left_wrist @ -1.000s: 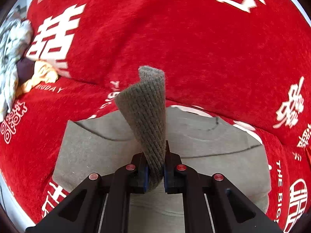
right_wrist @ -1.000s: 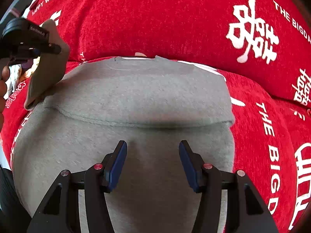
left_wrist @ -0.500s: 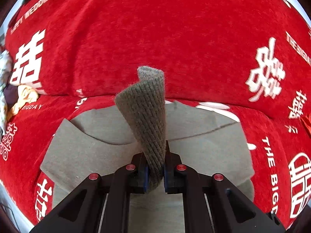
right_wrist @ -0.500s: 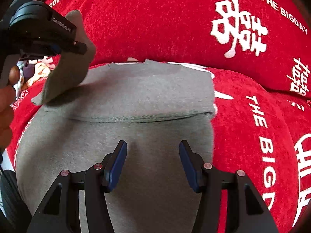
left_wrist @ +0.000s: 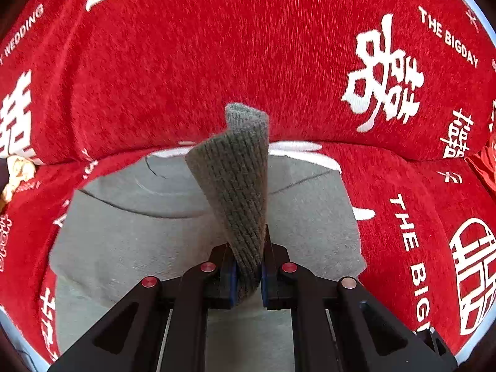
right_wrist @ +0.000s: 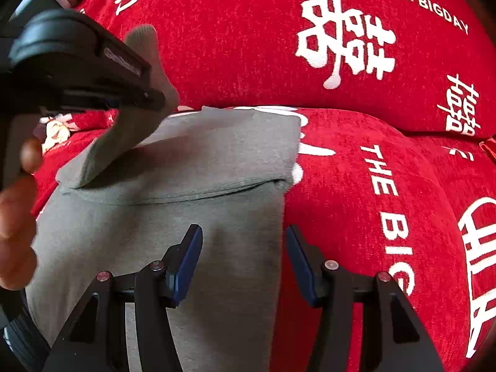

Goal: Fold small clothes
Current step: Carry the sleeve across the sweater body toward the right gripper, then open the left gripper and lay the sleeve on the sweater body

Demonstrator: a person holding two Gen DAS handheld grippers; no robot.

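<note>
Carried the ribbed cuff (left_wrist: 238, 192) across over the grey garment (left_wrist: 130, 241), pinched tight in the left gripper (left_wrist: 248, 274); sleeve fold likely under way, not yet laid down. Held the right gripper (right_wrist: 243, 259) open and empty above the garment's right edge. Counted: one garment on the red sofa cover (left_wrist: 217, 55), one cuff, two grippers.

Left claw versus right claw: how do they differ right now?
The left claw is shut on the grey garment's ribbed cuff, lifting it; the right claw stands open and holds nothing. The left carries its cuff over the folded grey garment; the right hangs above the garment's right edge. Both point down at the red printed cover.
</note>
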